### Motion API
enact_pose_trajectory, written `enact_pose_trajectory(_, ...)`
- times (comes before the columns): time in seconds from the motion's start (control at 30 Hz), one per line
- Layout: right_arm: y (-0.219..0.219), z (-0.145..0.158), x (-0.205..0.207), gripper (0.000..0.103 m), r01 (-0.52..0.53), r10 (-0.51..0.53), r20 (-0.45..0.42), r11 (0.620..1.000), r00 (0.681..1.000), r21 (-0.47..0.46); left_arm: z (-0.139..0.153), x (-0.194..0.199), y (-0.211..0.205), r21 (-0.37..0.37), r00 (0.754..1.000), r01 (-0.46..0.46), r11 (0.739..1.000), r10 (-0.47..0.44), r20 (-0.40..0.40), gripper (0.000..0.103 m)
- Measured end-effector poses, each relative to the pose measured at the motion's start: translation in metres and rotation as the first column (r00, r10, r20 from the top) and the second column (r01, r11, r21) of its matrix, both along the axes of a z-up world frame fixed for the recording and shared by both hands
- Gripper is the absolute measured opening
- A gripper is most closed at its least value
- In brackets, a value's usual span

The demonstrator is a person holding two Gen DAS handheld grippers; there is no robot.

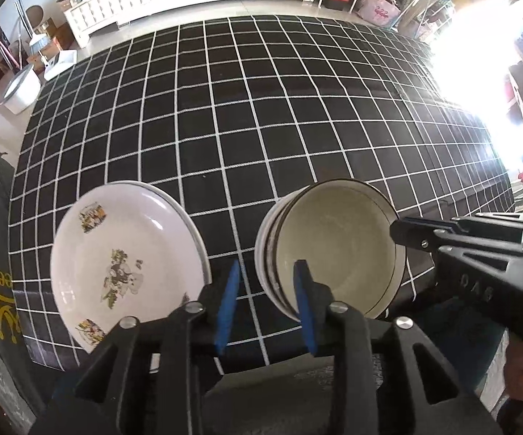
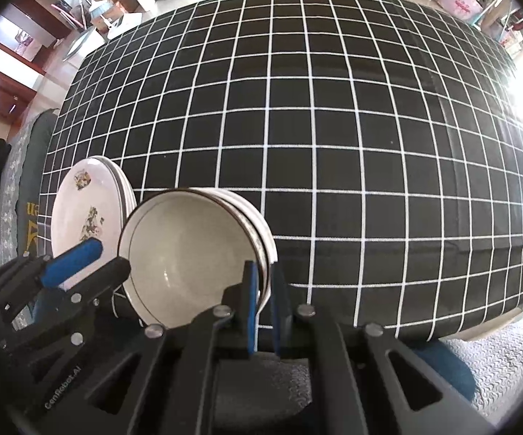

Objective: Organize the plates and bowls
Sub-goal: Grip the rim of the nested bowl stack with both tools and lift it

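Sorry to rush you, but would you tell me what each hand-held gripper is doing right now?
Left hand-held gripper: open, holding nothing, its right finger at the rim of the stacked bowls.
Right hand-held gripper: shut on the top bowl's rim.

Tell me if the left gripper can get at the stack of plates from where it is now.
Probably yes. The left gripper is open and empty, between the stack of plates and the stack of bowls. Nothing lies between it and the plates' near rim; the right gripper is occupied at the bowls' far rim.

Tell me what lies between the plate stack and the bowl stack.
Only bare checked cloth, with the left claw over the gap, in the left wrist view.
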State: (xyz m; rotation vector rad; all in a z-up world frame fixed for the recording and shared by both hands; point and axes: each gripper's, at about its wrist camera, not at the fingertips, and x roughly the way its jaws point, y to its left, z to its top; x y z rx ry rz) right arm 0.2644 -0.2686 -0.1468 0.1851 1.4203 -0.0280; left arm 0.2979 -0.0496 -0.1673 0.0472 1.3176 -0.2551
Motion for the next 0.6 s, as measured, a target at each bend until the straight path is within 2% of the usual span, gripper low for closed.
enact_pose_trajectory(0.1,-0.007,0.009,-0.001,0.017,0.017,-0.017,0.029,1.000,0.999,0.000,0.003,-0.001,0.004,-0.010,1.000,0.000,1.000,0.000,-0.004,0.033)
enact_pose_trajectory(0.13,-0.008,0.010,-0.001,0.027,0.017,-0.017,0.036,1.000,0.999,0.000,0.003,-0.001,0.005,-0.014,1.000,-0.002,1.000,0.002,-0.005,0.038)
enact_pose_trajectory(0.17,-0.009,0.012,-0.002,0.041,0.015,-0.015,0.046,1.000,0.999,0.003,0.002,-0.001,0.007,-0.021,1.000,-0.005,1.000,0.005,-0.007,0.038)
enact_pose_trajectory(0.23,-0.009,0.011,-0.003,0.054,0.009,-0.009,0.056,1.000,0.998,0.002,-0.002,0.000,0.011,-0.033,1.000,-0.015,0.999,0.015,-0.020,0.038)
enact_pose_trajectory(0.33,-0.007,0.006,-0.005,0.056,-0.001,0.001,0.052,1.000,0.999,0.003,-0.008,0.001,0.016,-0.069,0.999,-0.020,0.997,0.017,-0.037,0.038)
enact_pose_trajectory(0.43,-0.008,-0.006,-0.005,0.056,0.023,-0.024,0.032,0.999,0.999,0.044,-0.014,0.001,0.017,-0.137,0.999,-0.009,0.990,0.003,-0.049,0.043)
enact_pose_trajectory(0.6,-0.012,-0.024,-0.002,0.056,0.066,-0.066,-0.002,0.994,0.998,0.092,-0.032,0.004,0.017,-0.157,0.996,-0.007,0.988,-0.006,-0.084,0.043)
